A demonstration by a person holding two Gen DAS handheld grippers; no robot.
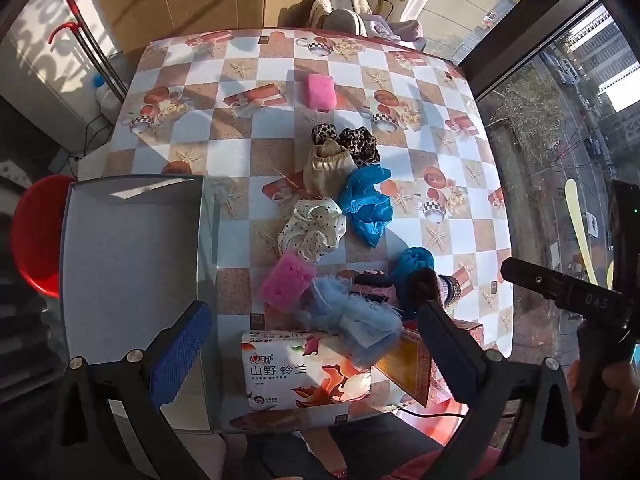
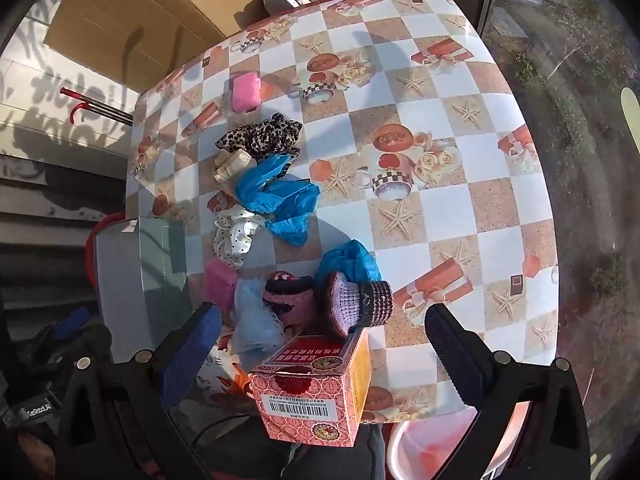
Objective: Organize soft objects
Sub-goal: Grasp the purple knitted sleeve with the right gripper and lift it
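Hovering over the near edge of the checkered table [image 1: 448, 184], you have yet to pick anything: the open grey cardboard box [image 1: 128, 264] waits empty at the left edge. Your left gripper [image 1: 316, 344] gapes wide above the white tissue pack [image 1: 304, 372]; right of the box lies the pink sponge [image 1: 286, 280], likely first. Your right gripper [image 2: 324, 352] spreads wide, empty, over the red carton [image 2: 316, 392].
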